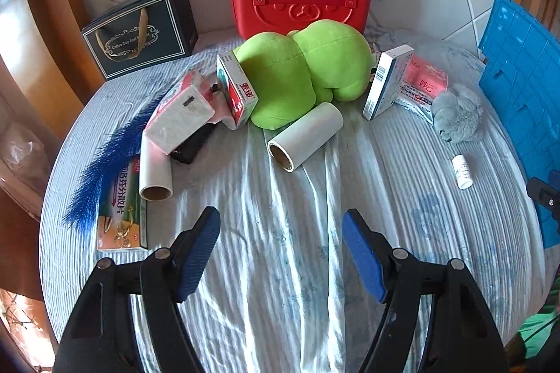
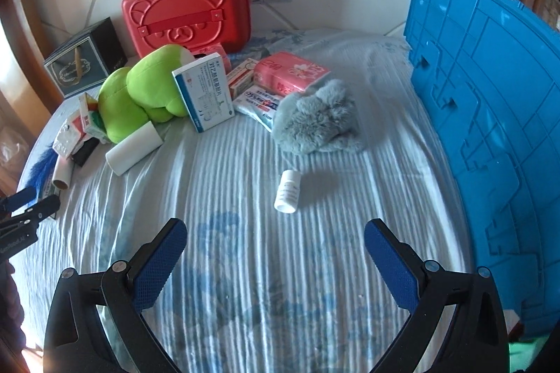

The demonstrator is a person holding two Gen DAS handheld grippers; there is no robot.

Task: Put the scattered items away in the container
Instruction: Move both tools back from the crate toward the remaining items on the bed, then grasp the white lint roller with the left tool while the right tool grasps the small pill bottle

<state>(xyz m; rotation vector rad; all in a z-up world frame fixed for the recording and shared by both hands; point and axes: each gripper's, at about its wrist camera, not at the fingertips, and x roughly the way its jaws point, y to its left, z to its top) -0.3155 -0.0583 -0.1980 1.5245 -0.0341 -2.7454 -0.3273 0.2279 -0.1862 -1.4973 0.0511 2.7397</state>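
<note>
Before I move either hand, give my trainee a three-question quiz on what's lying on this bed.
1. True or false: the small white bottle lies on its side on the bedsheet, touching nothing else.
2. Which thing does the blue and white medicine box lean against?
A. the red case
B. the green plush toy
C. the blue crate
3. Fill in: both the left gripper and the right gripper are ____, with nothing between the fingers.

Key: 1 true; 2 B; 3 open.
</note>
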